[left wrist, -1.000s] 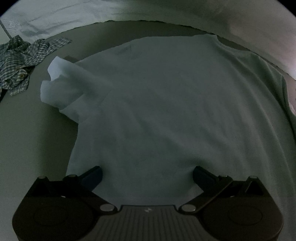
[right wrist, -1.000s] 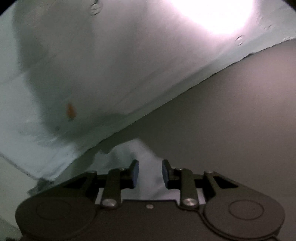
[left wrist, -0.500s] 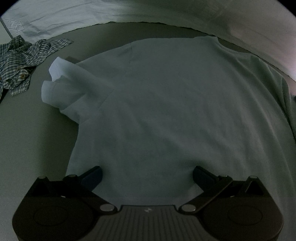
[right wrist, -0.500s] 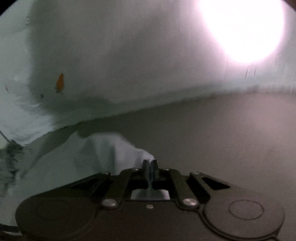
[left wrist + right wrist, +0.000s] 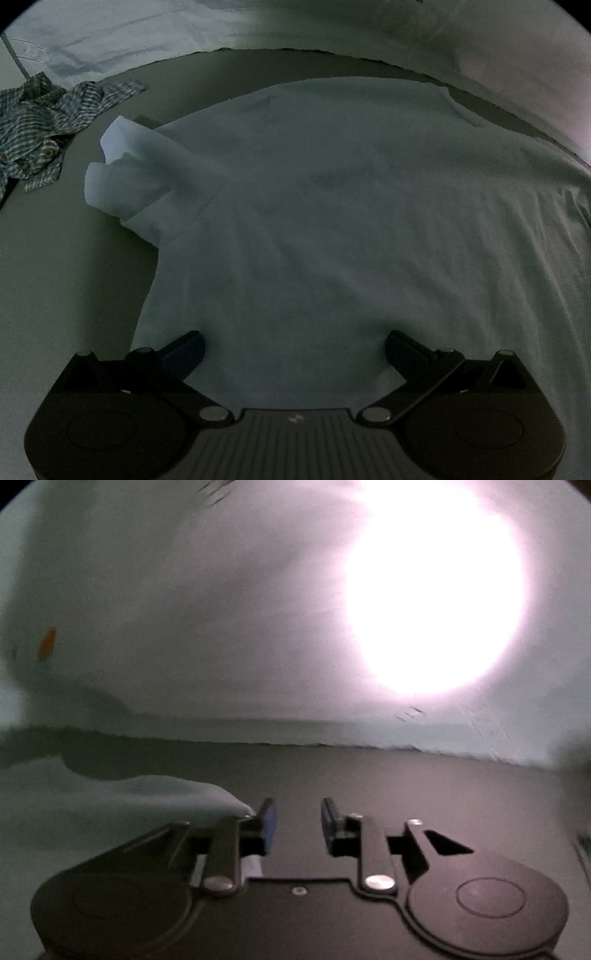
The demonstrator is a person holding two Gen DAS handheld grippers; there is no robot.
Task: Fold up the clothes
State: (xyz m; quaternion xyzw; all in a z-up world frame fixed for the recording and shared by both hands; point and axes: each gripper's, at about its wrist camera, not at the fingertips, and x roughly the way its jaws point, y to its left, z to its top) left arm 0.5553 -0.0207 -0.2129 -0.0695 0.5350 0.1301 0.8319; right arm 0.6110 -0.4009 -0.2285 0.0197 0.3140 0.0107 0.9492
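Here the left tool point(image 5: 293, 350) hangs close over the hem of a pale, plain short-sleeved cotton T-shirt point(image 5: 332, 221), its jaws spread wide apart with cloth lying between them but not pinched. The right tool point(image 5: 298, 821) stands partly open and holds nothing; its jaws have just been opening, and a fold of the pale cloth lies just beside its left finger. The step in hand seems to be smoothing the shirt flat before the first fold. Next, each tool needs a firm pinch on an edge. The shirt lies spread on the grey worktop point(image 5: 55, 277), one sleeve point(image 5: 136, 177) crumpled. Beyond lies a checked blue-and-white shirt point(image 5: 40, 125), bunched.
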